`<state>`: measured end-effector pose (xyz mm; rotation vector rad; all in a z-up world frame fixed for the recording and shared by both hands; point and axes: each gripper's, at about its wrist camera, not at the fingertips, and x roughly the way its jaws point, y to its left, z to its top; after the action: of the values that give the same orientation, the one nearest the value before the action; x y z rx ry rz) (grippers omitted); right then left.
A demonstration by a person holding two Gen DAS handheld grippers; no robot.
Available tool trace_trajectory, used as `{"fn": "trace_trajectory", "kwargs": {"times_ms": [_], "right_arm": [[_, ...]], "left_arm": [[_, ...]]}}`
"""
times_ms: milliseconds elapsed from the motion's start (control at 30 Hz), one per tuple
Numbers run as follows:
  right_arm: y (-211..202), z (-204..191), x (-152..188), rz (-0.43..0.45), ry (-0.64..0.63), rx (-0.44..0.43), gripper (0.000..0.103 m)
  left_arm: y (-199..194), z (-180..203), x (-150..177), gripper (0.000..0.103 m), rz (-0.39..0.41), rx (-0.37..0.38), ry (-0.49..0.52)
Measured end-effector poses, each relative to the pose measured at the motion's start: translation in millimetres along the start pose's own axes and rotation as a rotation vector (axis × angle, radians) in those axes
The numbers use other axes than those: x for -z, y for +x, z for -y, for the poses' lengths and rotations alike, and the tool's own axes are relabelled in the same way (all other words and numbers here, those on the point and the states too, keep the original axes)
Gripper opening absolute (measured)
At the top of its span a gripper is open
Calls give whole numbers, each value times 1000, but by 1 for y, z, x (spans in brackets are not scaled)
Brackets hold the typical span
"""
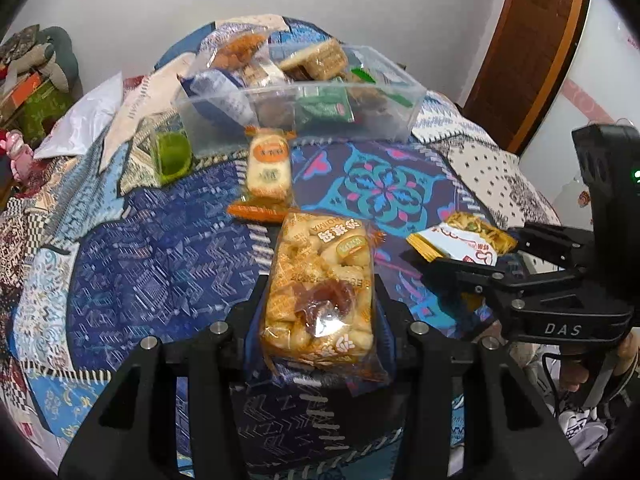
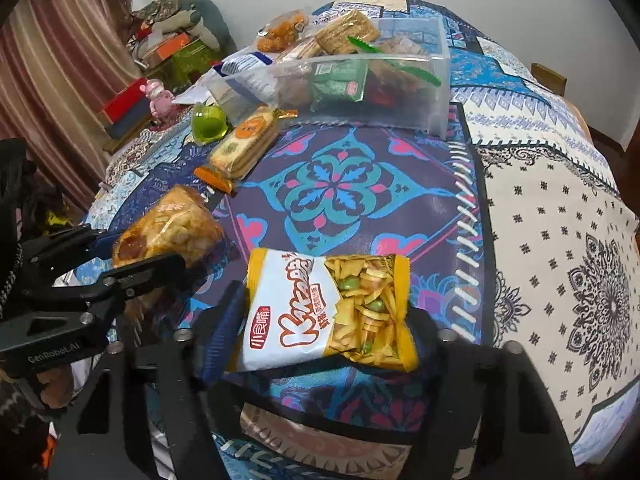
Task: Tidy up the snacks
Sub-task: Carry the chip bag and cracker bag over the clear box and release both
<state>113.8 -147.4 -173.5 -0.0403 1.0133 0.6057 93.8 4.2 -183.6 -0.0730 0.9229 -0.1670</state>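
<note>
My left gripper (image 1: 320, 304) is shut on a clear bag of golden puffed snacks (image 1: 320, 276), its fingers pressing both long sides just above the quilt. In the right wrist view that same bag (image 2: 168, 228) sits in the left gripper (image 2: 148, 248) at the left edge. My right gripper (image 2: 324, 320) is shut on a yellow and white bag of mixed chips (image 2: 328, 312), which the left wrist view shows as a chip bag (image 1: 460, 236) in the right gripper (image 1: 472, 246). Beyond them stands a clear plastic bin (image 1: 300, 86) (image 2: 400, 116) filled with several snack packs.
An orange-ended cracker pack (image 1: 268, 164) (image 2: 244, 140) and a green jelly cup (image 1: 172, 156) (image 2: 208, 120) lie on the patterned quilt (image 2: 340, 188) in front of the bin. Boxes, cushions and a pink toy (image 2: 158, 96) crowd the far left. A wooden door (image 1: 532, 40) stands at the right.
</note>
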Motion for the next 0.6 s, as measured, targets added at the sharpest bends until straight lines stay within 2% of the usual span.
{"fn": "trace_trajectory", "kwargs": {"times_ms": [133,267,600], "right_arm": [[-6,9,-6,21,38,-32,55],[-20,9,-16,71,28,-13,55],[-51,22,-72,214,16,10,55]], "left_arm": [[-4,-3,-15,46,23,10,-10],[-9,-7,-34,46,54,13,-24],[-16,-5,-98,46,168,-26,-29]]}}
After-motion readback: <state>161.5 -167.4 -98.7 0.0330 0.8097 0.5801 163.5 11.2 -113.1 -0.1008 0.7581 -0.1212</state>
